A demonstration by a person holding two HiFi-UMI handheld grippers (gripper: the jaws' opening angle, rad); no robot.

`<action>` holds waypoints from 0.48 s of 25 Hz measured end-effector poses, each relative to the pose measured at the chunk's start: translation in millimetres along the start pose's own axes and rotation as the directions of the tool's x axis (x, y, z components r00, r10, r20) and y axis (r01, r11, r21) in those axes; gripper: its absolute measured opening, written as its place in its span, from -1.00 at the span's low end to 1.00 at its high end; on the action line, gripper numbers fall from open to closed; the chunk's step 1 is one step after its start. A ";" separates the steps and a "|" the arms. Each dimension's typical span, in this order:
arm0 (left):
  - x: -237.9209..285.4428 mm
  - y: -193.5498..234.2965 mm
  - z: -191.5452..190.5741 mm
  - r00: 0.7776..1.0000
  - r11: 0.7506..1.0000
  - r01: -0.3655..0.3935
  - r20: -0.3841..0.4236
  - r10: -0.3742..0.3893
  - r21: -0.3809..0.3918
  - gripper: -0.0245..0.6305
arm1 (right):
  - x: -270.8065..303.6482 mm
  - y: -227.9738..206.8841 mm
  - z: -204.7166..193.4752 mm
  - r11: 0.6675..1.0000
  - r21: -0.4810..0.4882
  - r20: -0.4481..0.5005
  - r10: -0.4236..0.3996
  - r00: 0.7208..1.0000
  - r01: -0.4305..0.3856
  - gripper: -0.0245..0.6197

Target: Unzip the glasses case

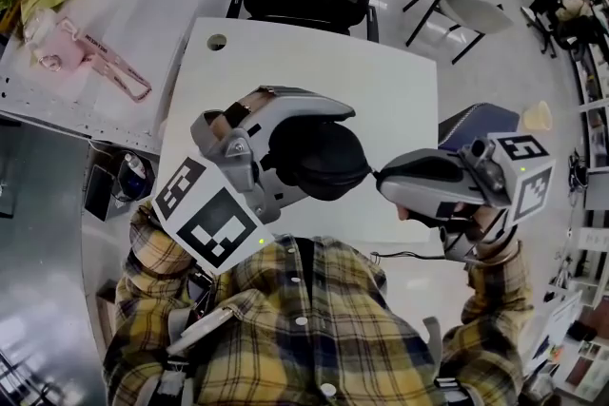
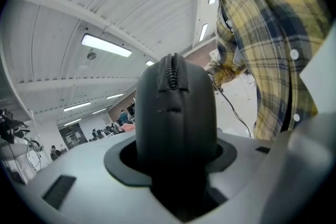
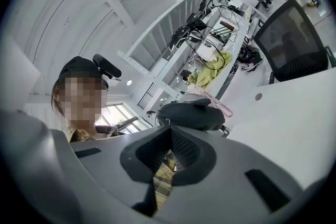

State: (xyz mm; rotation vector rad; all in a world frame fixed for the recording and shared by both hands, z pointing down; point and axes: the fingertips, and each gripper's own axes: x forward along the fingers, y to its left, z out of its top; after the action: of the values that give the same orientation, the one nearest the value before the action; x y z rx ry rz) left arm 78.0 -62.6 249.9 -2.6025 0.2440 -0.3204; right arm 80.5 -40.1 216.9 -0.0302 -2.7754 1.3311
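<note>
Found the glasses case (image 2: 176,118) clamped between the jaws of the left gripper (image 1: 303,150), held up over the white table (image 1: 381,81), with the zip (image 2: 172,72) running along its upper ridge. Noted the right gripper (image 1: 379,176) with jaws drawn together to a thin slit, tip touching the case's right end; could not make out a pull tab between them. Judged the zip closed along the visible stretch: hold secured, zip end reached, the whole run of unzipping left to do.
</note>
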 end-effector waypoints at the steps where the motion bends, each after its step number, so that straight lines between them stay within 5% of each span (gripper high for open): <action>1: -1.3 0.6 5.8 0.999 1.000 0.006 0.032 -0.005 -0.019 -0.18 | -0.6 -1.0 0.8 1.000 -0.001 -0.002 -0.004 1.000 0.004 -0.93; 8: -9.9 3.6 32.1 0.982 0.992 0.080 0.179 -0.061 -0.100 -0.18 | 0.9 -1.8 4.1 1.000 -0.004 -0.034 -0.008 0.999 0.008 -0.93; 12: -20.8 5.4 47.6 0.954 0.974 0.149 0.285 -0.095 -0.171 -0.18 | 6.3 3.7 4.7 1.000 -0.006 -0.054 0.007 0.999 -0.007 -0.93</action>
State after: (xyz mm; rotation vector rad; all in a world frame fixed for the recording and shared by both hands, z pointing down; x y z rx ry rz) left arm 70.4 -40.6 203.2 -2.8180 0.0150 0.0287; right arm 73.9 -41.2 211.4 -0.0752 -2.7376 1.3031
